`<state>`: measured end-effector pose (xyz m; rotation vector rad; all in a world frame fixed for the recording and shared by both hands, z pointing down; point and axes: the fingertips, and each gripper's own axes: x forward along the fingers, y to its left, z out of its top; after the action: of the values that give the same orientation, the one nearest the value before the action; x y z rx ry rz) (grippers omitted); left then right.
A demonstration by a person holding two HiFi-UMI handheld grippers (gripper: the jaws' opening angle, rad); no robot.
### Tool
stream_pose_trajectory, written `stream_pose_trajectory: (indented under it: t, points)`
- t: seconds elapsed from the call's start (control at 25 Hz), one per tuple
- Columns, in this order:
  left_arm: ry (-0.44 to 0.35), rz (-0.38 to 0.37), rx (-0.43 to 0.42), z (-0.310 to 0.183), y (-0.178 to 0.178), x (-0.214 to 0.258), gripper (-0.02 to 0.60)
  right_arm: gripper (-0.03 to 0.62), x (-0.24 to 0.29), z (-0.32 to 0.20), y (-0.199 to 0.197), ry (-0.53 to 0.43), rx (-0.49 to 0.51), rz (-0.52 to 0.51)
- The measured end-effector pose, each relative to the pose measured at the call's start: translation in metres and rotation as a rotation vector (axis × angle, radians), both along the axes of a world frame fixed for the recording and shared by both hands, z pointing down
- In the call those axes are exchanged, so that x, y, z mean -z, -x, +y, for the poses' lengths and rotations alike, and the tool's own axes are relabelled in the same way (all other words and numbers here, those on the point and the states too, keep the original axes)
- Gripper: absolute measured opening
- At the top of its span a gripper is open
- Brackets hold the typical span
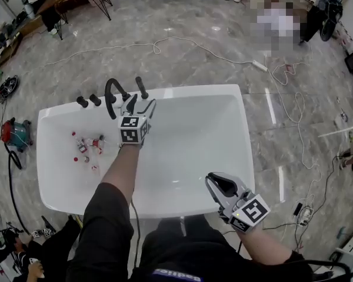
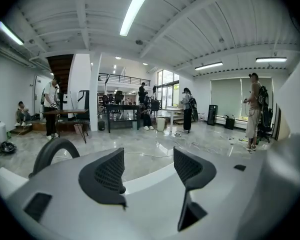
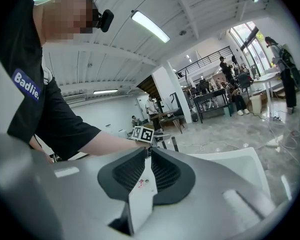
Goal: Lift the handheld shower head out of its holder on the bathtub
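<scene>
On the far rim of the white bathtub [image 1: 194, 91], upright in its holder: the black handheld shower head [image 1: 142, 87], beside an arched black spout [image 1: 110, 93] and two knobs [image 1: 89, 101]. Just short of it, over that rim, the left gripper [image 1: 139, 104] — jaws wide apart, empty. Confirmed in the left gripper view: spread pads [image 2: 106, 176], only white rim and marble floor in the gap, the spout's arch [image 2: 52, 151] at far left. Down at the near right corner, the right gripper [image 1: 215, 181], closed on nothing — pads pressed together in the right gripper view, a bare forearm [image 3: 105, 144] and marker cube [image 3: 143, 133] beyond. Visible from the head alone: small red-and-white items [image 1: 85, 145] on the tub floor.
</scene>
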<state>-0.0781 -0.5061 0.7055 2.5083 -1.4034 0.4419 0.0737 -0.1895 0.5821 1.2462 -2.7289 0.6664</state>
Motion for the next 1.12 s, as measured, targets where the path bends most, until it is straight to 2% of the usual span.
stream_pose_trajectory:
  t: [0.12, 0.36, 0.64, 0.8, 0.96, 1.12]
  points:
    - [0.016, -0.026, 0.015, -0.02, 0.005, -0.026, 0.291, 0.011, -0.013, -0.003, 0.003, 0.023, -0.001, 0.002]
    - [0.023, -0.135, 0.002, -0.066, 0.012, -0.067, 0.304, 0.011, -0.039, -0.016, 0.013, 0.044, -0.003, -0.014]
    - [0.068, -0.179, 0.053, -0.113, 0.024, -0.114, 0.307, 0.011, -0.086, -0.006, 0.016, 0.096, -0.059, 0.01]
    - [0.09, -0.175, 0.097, -0.135, 0.034, -0.135, 0.307, 0.011, -0.109, 0.004, 0.018, 0.142, -0.09, 0.018]
    - [0.094, -0.241, 0.069, -0.152, 0.033, -0.152, 0.305, 0.011, -0.125, 0.016, 0.012, 0.176, -0.124, 0.037]
    - [0.114, -0.261, 0.056, -0.164, 0.032, -0.167, 0.304, 0.011, -0.142, 0.026, 0.001, 0.225, -0.164, 0.054]
